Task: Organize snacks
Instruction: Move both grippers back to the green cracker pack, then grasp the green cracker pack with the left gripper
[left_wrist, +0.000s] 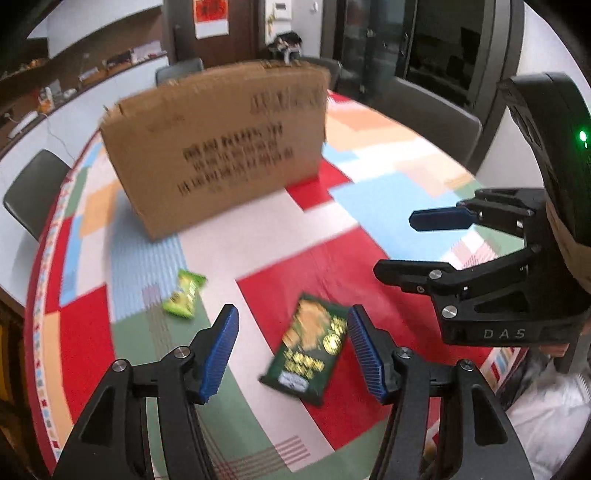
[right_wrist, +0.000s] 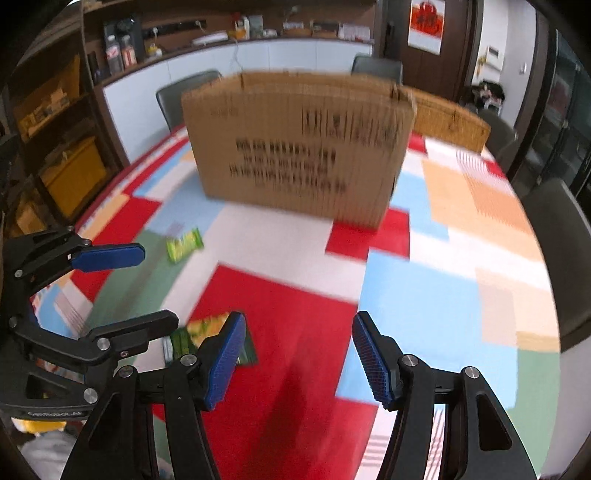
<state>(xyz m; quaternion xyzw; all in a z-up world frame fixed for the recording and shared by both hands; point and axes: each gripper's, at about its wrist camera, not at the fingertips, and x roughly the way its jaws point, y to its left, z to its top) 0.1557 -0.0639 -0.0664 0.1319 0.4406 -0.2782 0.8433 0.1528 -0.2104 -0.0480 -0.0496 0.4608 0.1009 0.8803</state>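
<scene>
Each wrist view looks forward and steeply down along its own blue-padded fingers onto the patchwork tablecloth (left_wrist: 280, 221), from close above it. Both face the cardboard box (left_wrist: 218, 147) farther back. Shared ground — box, light green packet (left_wrist: 184, 293), dark green packet (left_wrist: 306, 354). Each view catches the other gripper at its edge — right gripper (left_wrist: 410, 243), left gripper (right_wrist: 155, 288).

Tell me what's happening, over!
Left gripper and right gripper open, empty. Dark green snack packet and light green snack packet on tablecloth. Cardboard box behind. Nothing blocking.
</scene>
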